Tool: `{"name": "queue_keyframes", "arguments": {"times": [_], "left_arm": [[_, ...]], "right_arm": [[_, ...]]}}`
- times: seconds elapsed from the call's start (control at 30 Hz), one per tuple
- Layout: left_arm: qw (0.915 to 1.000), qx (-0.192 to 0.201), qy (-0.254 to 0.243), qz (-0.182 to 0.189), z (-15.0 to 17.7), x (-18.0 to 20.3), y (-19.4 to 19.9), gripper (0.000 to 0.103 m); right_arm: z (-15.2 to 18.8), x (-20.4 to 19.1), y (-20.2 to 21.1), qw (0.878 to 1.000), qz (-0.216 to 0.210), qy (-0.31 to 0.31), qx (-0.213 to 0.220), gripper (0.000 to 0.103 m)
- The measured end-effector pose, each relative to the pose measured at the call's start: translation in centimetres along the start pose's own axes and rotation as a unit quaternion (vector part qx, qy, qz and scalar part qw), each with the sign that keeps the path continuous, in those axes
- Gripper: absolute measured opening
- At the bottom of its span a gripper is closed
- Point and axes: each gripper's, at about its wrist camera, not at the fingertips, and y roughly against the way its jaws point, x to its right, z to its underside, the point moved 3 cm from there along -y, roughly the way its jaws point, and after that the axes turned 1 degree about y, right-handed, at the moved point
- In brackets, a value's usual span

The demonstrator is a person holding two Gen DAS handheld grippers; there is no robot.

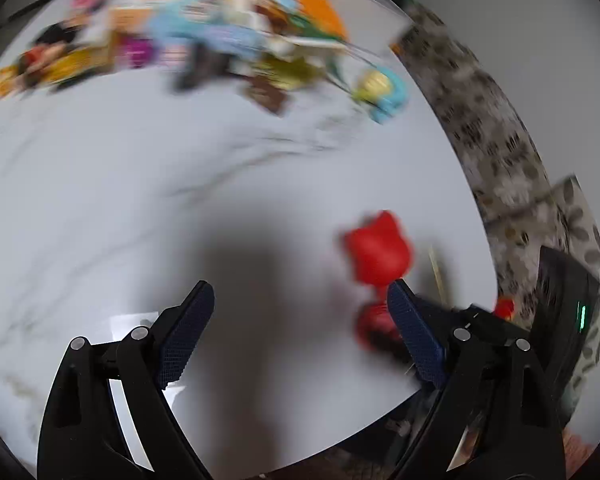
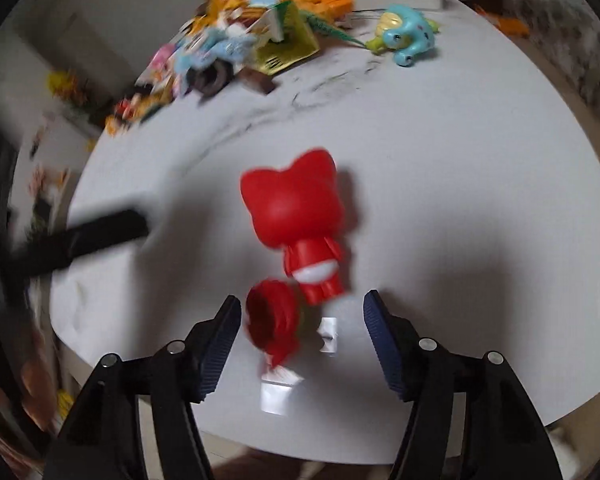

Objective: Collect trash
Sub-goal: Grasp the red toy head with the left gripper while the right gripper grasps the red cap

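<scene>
Gaping right gripper — red figurine ahead

Both views are evenly bright but heavily motion-blurred. The toy pile smears into colour streaks; the red figurine is soft-edged. Broad soft shadows fall on the white bench ahead of each tool. Fisheye curvature bends the bench edge, with dark vignetted corners.

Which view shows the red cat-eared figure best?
The right wrist view: the red cat-eared figure lies centred ahead of the open jaws, head, body and white patch visible. In the left wrist view it is a blurred red shape near the right finger, without detail.
</scene>
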Motion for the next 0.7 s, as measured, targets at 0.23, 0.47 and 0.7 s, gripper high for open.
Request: {"name": "queue_keyframes", "arguments": {"times": [0.23,0.47,0.7], "left_arm": [[0.9972,-0.06,-0.01,-0.042,-1.8,4.4,-6.0,0.086],[0.9969,-0.036,-0.02,-0.066,-1.8,5.8,-6.2,0.053],[0.9975,-0.02,0.056,-0.039,-2.0,1.3,-4.2,0.046]], "right_arm": [[2.1,1.7,1.4,0.999,0.016,0.023,0.016,0.07],[3.1,2.1,0.9,0.999,0.004,0.031,0.019,0.07],[2.3,0.7,-0.2,0.997,0.012,0.063,0.031,0.07]]}}
